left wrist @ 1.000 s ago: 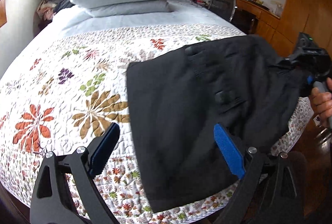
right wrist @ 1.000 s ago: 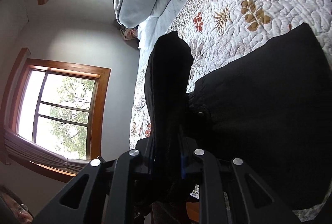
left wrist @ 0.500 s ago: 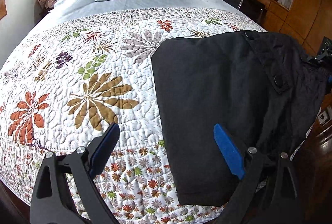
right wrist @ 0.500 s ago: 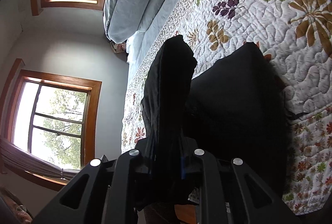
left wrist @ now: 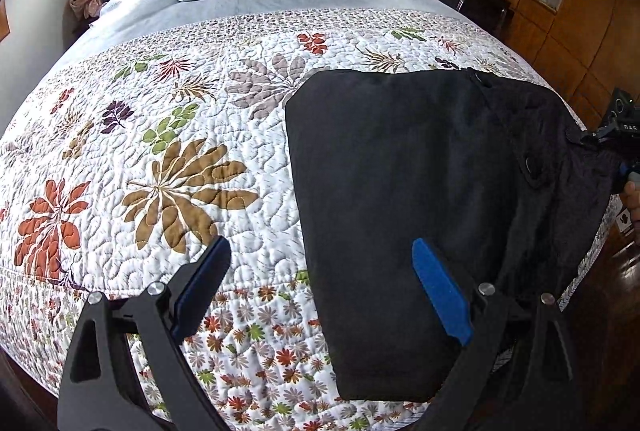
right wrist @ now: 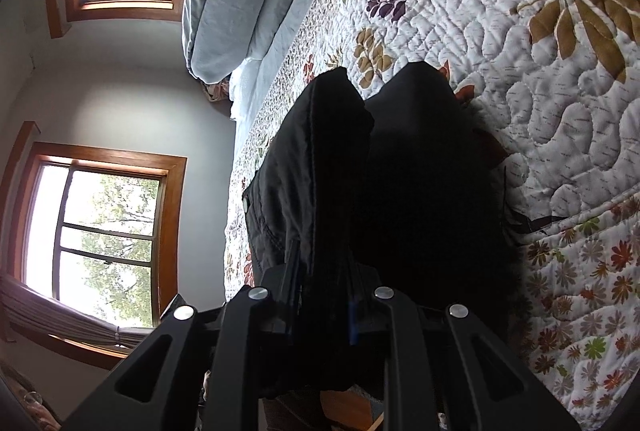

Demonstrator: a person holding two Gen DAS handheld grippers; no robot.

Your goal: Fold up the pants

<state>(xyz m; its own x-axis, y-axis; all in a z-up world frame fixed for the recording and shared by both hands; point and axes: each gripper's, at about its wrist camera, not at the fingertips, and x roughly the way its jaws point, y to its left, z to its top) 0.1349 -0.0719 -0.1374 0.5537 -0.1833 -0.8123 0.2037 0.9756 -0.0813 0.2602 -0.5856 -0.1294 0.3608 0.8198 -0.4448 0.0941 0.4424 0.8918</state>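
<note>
pants (left wrist: pixel 400 199): black, half-folded on quilt (left wrist: pixel 168 159)
right gripper (right wrist: pixel 324 295): clenched on pants' edge
left gripper (left wrist: pixel 320 283): spread wide, empty
next: likely carry edge across, lay flat

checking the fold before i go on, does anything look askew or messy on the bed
Yes. The pants lie flat on the quilt at their left side, but the right side is bunched and rumpled, lifted off the bed's right edge in the shut right claw. The left claw hangs open above the near end, holding nothing.
</note>
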